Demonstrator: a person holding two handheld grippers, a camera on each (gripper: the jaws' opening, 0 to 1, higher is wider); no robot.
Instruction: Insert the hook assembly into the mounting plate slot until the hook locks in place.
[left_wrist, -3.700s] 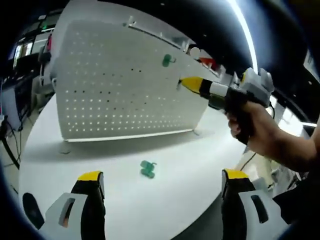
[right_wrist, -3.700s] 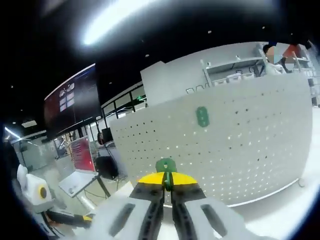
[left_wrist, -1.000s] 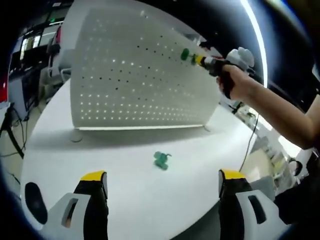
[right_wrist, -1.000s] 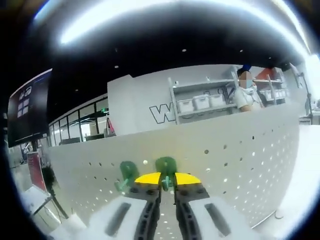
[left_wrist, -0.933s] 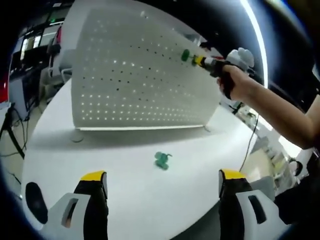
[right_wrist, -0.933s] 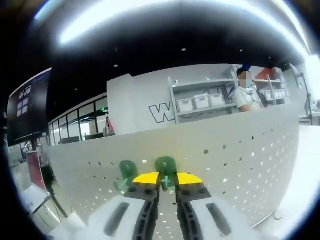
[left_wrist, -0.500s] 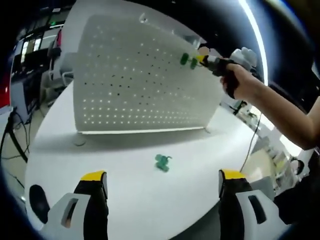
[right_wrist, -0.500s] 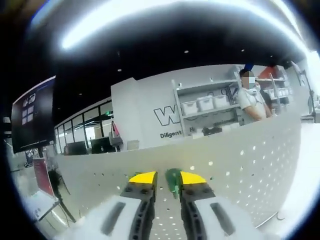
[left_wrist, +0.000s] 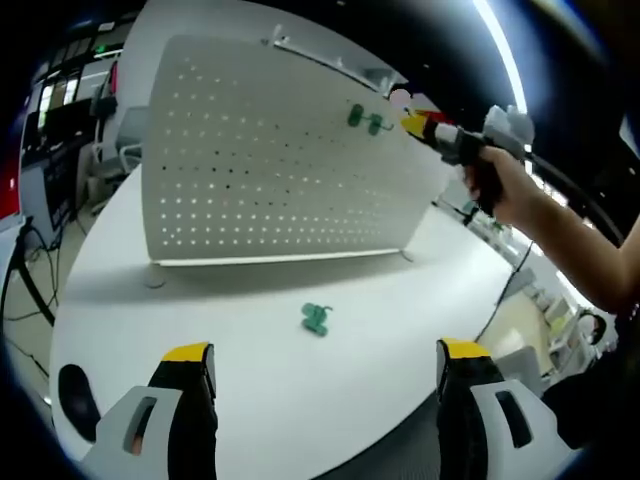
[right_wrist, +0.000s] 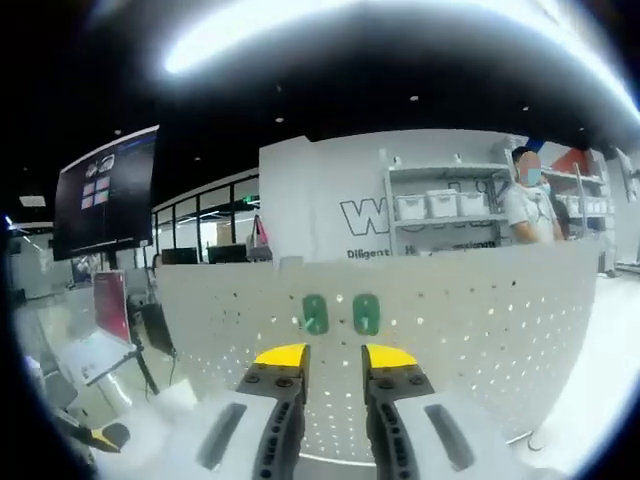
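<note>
A white perforated mounting plate (left_wrist: 250, 160) stands upright on the round white table (left_wrist: 240, 370). Two green hooks hang side by side near its top: one (left_wrist: 356, 115) (right_wrist: 315, 313) and the other (left_wrist: 375, 124) (right_wrist: 366, 313). A third green hook (left_wrist: 316, 319) lies loose on the table in front of the plate. My right gripper (right_wrist: 333, 357) (left_wrist: 412, 123) is open, drawn back a little from the hung hooks, with nothing between its yellow-tipped jaws. My left gripper (left_wrist: 320, 352) stands open and empty low over the table's near edge.
A person's hand and arm (left_wrist: 540, 220) hold the right gripper at the right. Behind the plate are shelves with bins (right_wrist: 440, 205) and a standing person (right_wrist: 525, 210). A dark screen (right_wrist: 105, 190) and desks lie at the left. The table edge curves close in front.
My right gripper has let go of the green hook, which stays hung on the plate beside the first one, and has drawn back from the plate. The left gripper has barely moved.
</note>
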